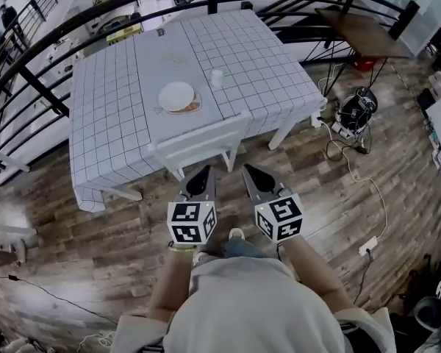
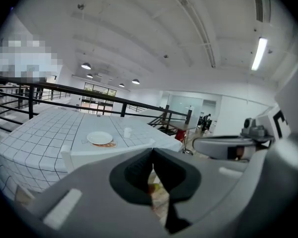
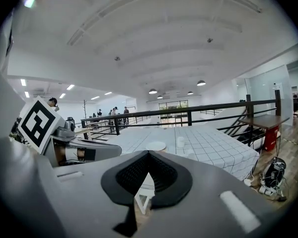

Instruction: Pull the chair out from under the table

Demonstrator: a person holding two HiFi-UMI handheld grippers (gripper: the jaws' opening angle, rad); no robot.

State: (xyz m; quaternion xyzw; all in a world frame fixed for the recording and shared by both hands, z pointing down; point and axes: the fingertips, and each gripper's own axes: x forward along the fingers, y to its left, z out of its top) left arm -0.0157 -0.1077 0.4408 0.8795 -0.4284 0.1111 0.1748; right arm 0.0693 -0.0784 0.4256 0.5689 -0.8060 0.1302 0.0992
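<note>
The white chair [image 1: 198, 144] stands tucked under the checked surface [image 1: 110, 109], with its backrest facing the person. The left tongs [image 1: 203, 175] and right tongs [image 1: 251, 173] are both closed and empty. They sit side by side, just short of the backrest.

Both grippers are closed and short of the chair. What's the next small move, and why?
Probably open both sets of fingers and ease forward onto the top rail of the white wooden chair. The left gripper and right gripper are both shut and empty. They sit just short of the backrest, and the chair is tucked under the square table with a white grid-patterned cloth.
</note>
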